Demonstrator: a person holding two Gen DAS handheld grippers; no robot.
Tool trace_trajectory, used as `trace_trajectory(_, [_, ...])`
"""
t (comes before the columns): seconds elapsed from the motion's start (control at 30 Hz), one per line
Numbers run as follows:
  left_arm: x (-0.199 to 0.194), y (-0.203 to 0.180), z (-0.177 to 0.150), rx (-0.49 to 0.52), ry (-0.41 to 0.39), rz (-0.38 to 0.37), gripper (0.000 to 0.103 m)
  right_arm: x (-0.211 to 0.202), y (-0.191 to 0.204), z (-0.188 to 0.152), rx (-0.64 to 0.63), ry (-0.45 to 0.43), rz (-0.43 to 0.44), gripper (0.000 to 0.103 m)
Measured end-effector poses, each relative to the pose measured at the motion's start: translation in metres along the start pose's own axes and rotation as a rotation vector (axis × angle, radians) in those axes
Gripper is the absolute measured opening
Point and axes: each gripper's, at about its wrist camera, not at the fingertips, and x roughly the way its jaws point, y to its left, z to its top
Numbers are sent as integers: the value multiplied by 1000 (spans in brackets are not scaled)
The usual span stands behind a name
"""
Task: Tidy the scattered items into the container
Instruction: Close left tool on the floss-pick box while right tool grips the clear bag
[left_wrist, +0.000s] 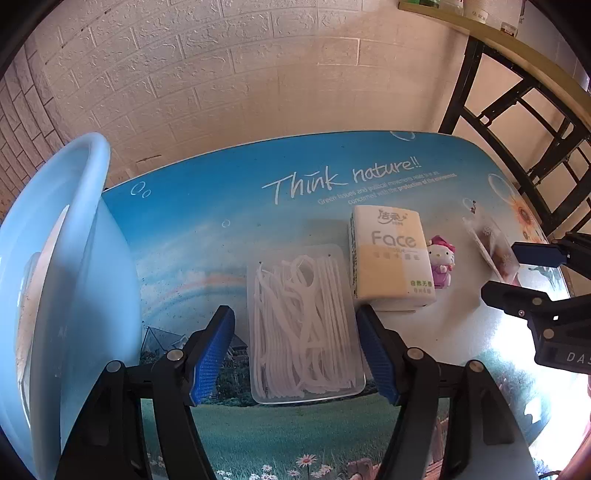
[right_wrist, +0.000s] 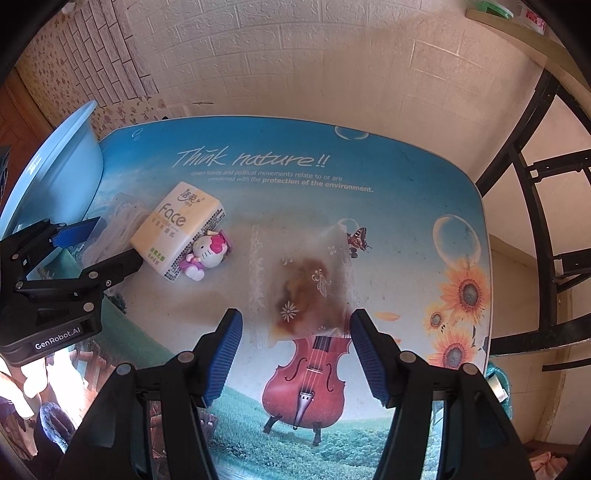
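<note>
Four loose items lay on the printed table (right_wrist: 406, 177). Your left gripper (left_wrist: 295, 350) stood spread astride the clear flat box of white floss picks (left_wrist: 303, 325), pads not touching, its long axis running near-to-far between the jaws. The pale blue basin (left_wrist: 66, 258) sat just left. Your right gripper (right_wrist: 295, 354) hung spread before the translucent patterned pouch (right_wrist: 310, 291).
</note>
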Motion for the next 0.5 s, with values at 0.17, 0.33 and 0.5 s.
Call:
trace_trajectory(0.17, [0,1,0,-14,-9,-13,70,1,4,-1,-34,-4,-24,62])
trace_trajectory(0.33, [-1,-3,-3,-18,-30,-34,54,-1,1,-3,-30,-15,-35,44])
trace_trajectory(0.5, [-4,-3,-9,-11,-28,-40,54,-7,-1,-8,-22,-12,-6,29])
